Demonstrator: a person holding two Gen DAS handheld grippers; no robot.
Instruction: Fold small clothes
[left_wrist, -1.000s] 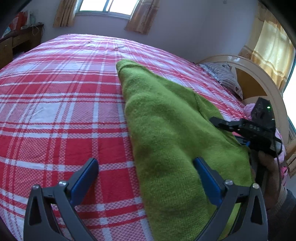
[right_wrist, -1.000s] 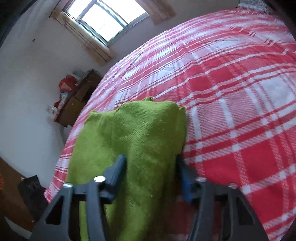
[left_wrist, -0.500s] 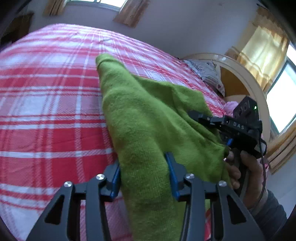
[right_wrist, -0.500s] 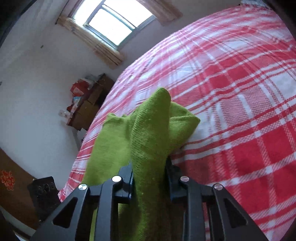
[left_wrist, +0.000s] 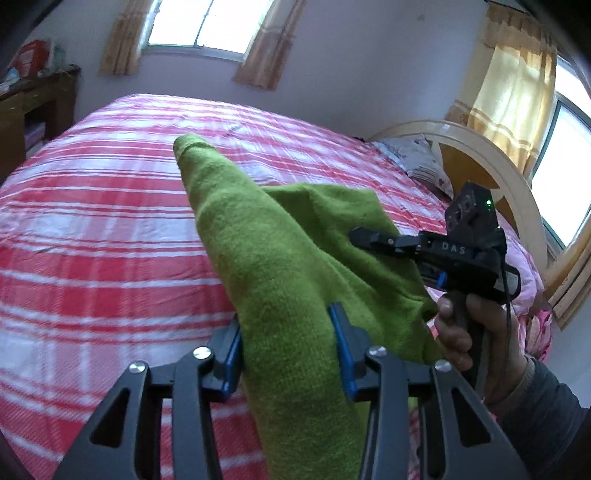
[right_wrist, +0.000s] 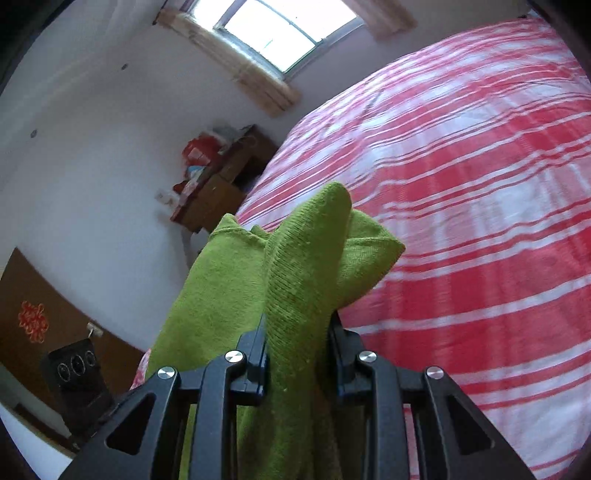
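Green knit garment (left_wrist: 280, 258) bunches between both clamped claws, left claw (left_wrist: 288, 350) and right claw (right_wrist: 297, 354), above the bed (left_wrist: 92, 240).

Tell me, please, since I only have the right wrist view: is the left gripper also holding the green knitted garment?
Observer: Yes. The left gripper has its jaws shut on a bunched fold of the green knitted garment.
Operator: Where does my right gripper sit relative to it?
Observer: The right gripper is ahead of the left one and to its right, and the same cloth runs between them above the red-and-white checked bedspread.
Operator: What lies beyond that side of the bed?
Observer: A curved wooden headboard, with a patterned pillow in front of it.
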